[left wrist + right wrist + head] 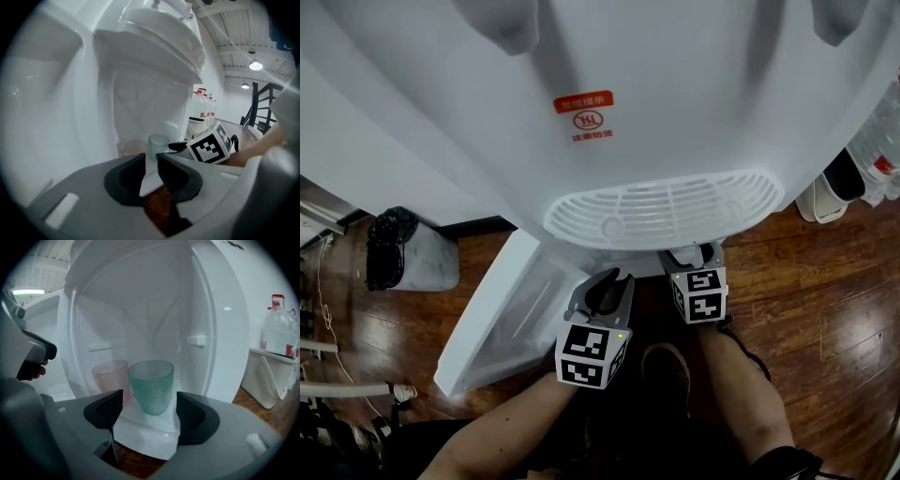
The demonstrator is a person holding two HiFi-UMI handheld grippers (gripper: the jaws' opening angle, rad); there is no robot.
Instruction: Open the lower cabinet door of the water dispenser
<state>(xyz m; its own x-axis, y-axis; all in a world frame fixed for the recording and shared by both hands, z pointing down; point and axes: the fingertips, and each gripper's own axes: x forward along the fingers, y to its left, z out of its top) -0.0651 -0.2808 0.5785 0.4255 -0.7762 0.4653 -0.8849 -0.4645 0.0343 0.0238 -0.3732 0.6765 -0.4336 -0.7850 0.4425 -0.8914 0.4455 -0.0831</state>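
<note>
The lower cabinet door [497, 319] of the water dispenser [675, 103] stands swung out leftward, beside the left gripper [609, 284], fingers narrowly parted and empty, while the right gripper [145, 408], fingers spread wide and empty, faces the green cup [151, 385] inside.

The white water dispenser [694, 84] stands upright, a red warning label on its front. Its lower cabinet door [502, 314] — a plain white panel — is swung wide open to the left, leaving the compartment exposed.
</note>
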